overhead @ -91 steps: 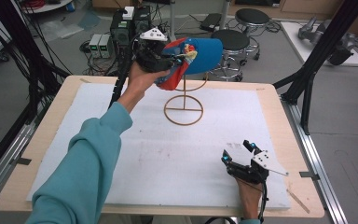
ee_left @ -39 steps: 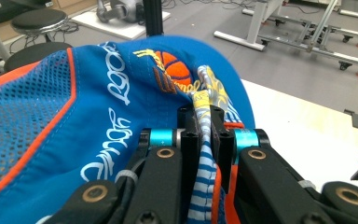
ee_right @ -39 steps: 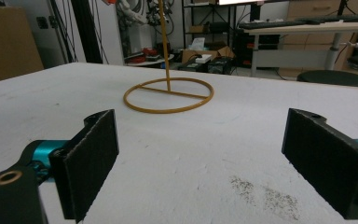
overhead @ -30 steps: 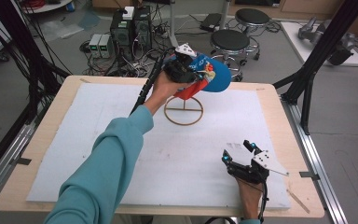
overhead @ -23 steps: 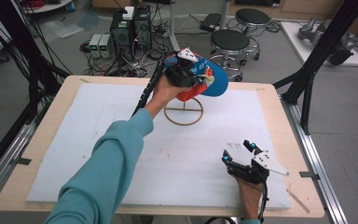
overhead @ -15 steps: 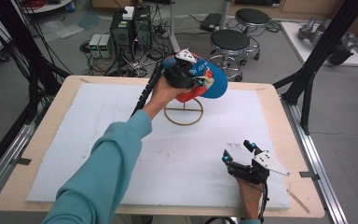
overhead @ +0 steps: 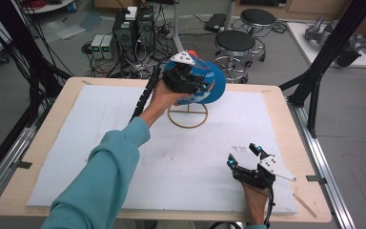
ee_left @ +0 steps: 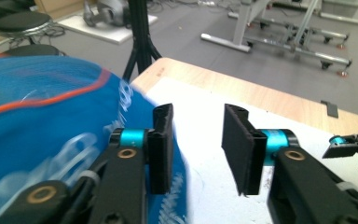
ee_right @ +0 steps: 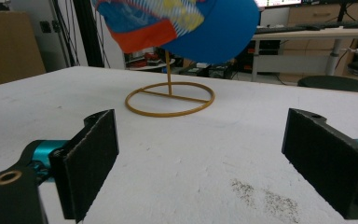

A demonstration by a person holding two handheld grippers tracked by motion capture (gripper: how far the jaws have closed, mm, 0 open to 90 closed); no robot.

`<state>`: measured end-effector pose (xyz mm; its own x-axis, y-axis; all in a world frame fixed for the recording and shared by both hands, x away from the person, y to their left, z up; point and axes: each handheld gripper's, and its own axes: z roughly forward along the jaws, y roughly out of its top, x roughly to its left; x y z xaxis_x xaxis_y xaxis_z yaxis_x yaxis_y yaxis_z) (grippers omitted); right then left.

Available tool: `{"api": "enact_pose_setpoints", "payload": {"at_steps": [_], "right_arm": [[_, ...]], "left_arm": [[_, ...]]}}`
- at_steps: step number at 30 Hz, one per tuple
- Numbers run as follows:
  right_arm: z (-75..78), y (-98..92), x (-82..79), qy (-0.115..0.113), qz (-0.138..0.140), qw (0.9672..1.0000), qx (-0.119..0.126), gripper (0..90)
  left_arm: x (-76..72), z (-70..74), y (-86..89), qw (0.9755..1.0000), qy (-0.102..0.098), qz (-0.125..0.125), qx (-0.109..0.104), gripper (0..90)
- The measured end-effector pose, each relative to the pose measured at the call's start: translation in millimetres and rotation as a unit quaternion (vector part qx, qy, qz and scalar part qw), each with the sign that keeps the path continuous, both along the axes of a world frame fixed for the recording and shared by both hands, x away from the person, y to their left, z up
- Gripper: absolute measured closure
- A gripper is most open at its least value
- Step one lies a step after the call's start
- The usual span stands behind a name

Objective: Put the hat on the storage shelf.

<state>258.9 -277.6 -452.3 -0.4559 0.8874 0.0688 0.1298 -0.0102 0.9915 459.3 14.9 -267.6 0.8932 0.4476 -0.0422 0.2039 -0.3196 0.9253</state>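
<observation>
A blue cap (overhead: 213, 85) with orange trim sits on top of a gold wire stand (overhead: 187, 116) at the back middle of the table. My left gripper (overhead: 199, 86) is up against the cap's near side. Its jaws have just been opening. In the left gripper view the left gripper (ee_left: 198, 140) has nothing between its pads, and the cap (ee_left: 42, 121) lies beside the left-hand jaw. My right gripper (overhead: 242, 155) rests open at the table's front right. In the right gripper view it (ee_right: 200, 163) faces the stand (ee_right: 169, 99) and the cap (ee_right: 205, 23).
A white foam sheet (overhead: 100, 143) covers the wooden table (overhead: 295, 124). Black frame posts (overhead: 314, 71) stand at the right edge, with stools (overhead: 236, 43) and electronics behind the table. A dark smudge (ee_right: 265, 196) marks the sheet near the right gripper.
The left hand brought the cap right and down onto the stand, and the cap's red underside turned away. The left jaws have spread off the cap. The right gripper has kept still.
</observation>
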Motion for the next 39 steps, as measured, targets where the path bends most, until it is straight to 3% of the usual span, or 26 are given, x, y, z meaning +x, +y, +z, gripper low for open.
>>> {"api": "enact_pose_setpoints", "payload": {"at_steps": [4,7,9,16,27,34,36,39], "right_arm": [[-0.2,-0.1,-0.7,-0.005,-0.001,1.0,-0.002,9.8],[-0.2,0.5,-1.0,-0.006,0.0,1.0,-0.003,9.8],[-0.2,0.9,-1.1,-0.005,-0.001,1.0,-0.003,9.8],[-0.1,0.7,-0.6,-0.004,-0.001,1.0,-0.004,9.8],[0.0,1.0,-0.5,-0.003,-0.003,1.0,-0.007,9.8],[0.0,2.2,-0.9,-0.006,-0.003,0.9999,-0.013,9.8],[0.1,2.5,-0.7,-0.006,-0.004,0.9999,-0.015,9.8],[0.1,2.6,-0.7,-0.005,-0.005,0.9999,-0.014,9.8]], "left_arm": [[-7.3,0.8,12.9,0.9997,-0.006,-0.006,-0.024,55.2],[-11.1,0.0,23.2,0.9993,-0.001,-0.002,-0.038,38.7],[-14.6,-1.5,36.1,0.9984,-0.005,0.003,-0.055,31.2],[-28.1,-11.5,81.6,0.9967,-0.013,0.009,-0.08,17.7],[-61.7,-40.0,171.0,0.9952,-0.019,0.051,-0.081,17.1],[-103.1,-72.6,222.1,0.9914,-0.043,0.087,-0.087,17.3],[-111.2,-81.3,235.6,0.9903,-0.041,0.102,-0.084,17.4],[-124.2,-96.6,253.9,0.9872,-0.041,0.121,-0.095,17.3]]}}
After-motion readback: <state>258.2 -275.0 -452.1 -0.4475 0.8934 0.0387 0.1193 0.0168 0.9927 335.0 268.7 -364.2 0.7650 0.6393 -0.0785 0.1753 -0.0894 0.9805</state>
